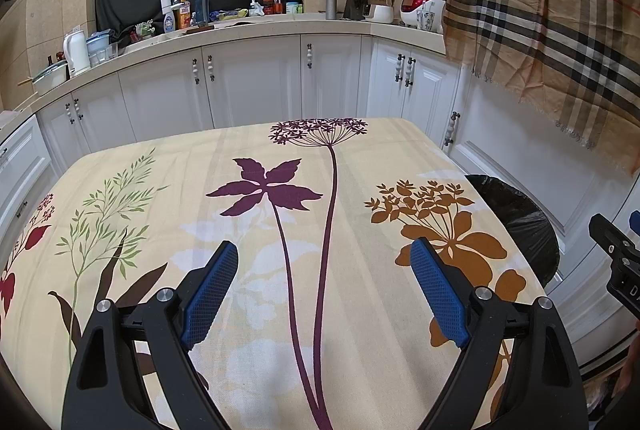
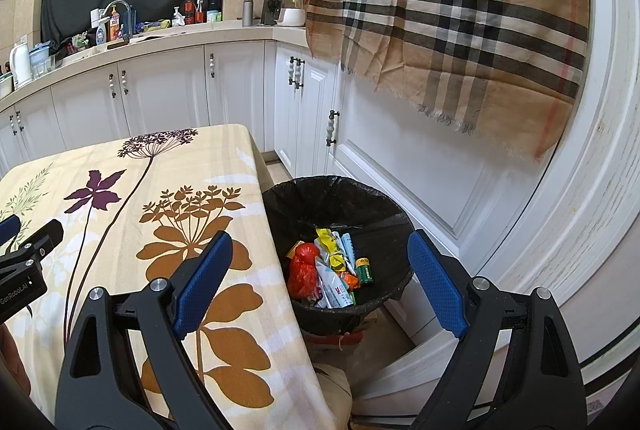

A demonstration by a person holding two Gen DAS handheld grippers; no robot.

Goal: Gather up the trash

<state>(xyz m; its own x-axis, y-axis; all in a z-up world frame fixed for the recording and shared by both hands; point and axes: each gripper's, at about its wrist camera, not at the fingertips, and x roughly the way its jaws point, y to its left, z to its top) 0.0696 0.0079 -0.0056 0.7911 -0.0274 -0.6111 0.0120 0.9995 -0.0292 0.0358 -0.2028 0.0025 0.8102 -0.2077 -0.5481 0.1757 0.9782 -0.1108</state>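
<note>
A black-lined trash bin [image 2: 384, 218] stands on the floor beside the table's right edge; it also shows in the left wrist view [image 1: 520, 222]. Inside it lie a red bag [image 2: 304, 268], a green battery [image 2: 365, 270] and several wrappers [image 2: 334, 270]. My right gripper [image 2: 320, 258] is open and empty, held above the bin and the table edge. My left gripper [image 1: 324, 270] is open and empty, above the flower-printed tablecloth [image 1: 280, 230]. No trash shows on the cloth. The right gripper's body shows at the right edge of the left wrist view [image 1: 618, 258].
White cabinets [image 1: 256, 85] and a cluttered counter [image 1: 240, 23] run behind the table. A plaid cloth [image 2: 460, 13] hangs over the white door at right. A cloth bag [image 2: 332, 386] lies on the floor below the bin.
</note>
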